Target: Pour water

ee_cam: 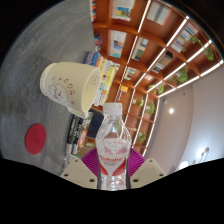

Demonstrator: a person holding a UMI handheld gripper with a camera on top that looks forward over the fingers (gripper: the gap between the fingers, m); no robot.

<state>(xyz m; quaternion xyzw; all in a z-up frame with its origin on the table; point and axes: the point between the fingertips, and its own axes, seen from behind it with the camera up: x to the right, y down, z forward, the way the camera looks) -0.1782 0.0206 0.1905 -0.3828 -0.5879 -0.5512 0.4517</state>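
Note:
My gripper (112,172) is shut on a clear plastic water bottle (113,145) with a red and white label and a white cap (113,108). Both magenta pads (91,160) press on the bottle's sides. The bottle is lifted and the whole view is rolled sideways. A cream paper cup (70,86) with a small printed pattern stands ahead of the fingers, up and to the left of the bottle's cap, its open mouth facing the bottle. The cap is still on the bottle as far as I can see.
Wooden shelves (140,45) with books and boxes fill the space beyond the cup. Strips of ceiling lights (185,60) run past them. A dark surface (40,150) with a red round mark (35,138) lies below the cup.

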